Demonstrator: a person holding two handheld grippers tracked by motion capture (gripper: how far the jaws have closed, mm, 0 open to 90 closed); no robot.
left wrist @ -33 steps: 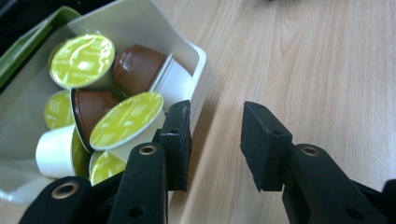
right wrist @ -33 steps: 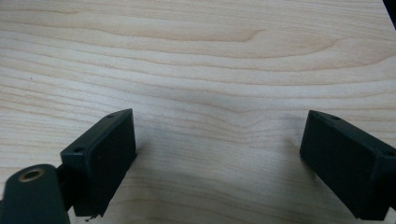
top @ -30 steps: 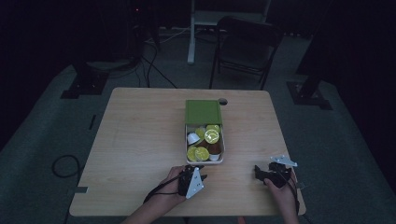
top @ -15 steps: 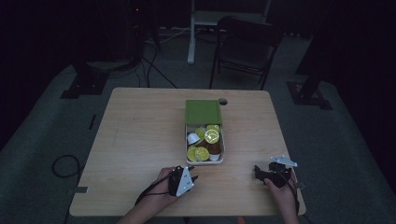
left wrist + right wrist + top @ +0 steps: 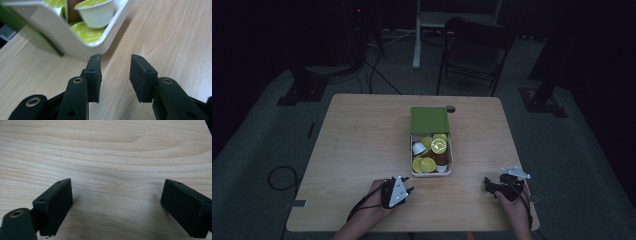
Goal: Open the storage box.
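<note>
Left gripper view has my left gripper [image 5: 115,68] empty, jaws narrowly parted, short of the white tray [image 5: 75,47] of capsules [image 5: 96,13], right gripper [image 5: 117,205] spread idle; next I'd reach into it.

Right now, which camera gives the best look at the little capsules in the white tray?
The left gripper view: the capsules sit close, lids and cup sides sharp. The high view shows the whole white tray of them, small and dim. The right gripper view faces bare table.
</note>
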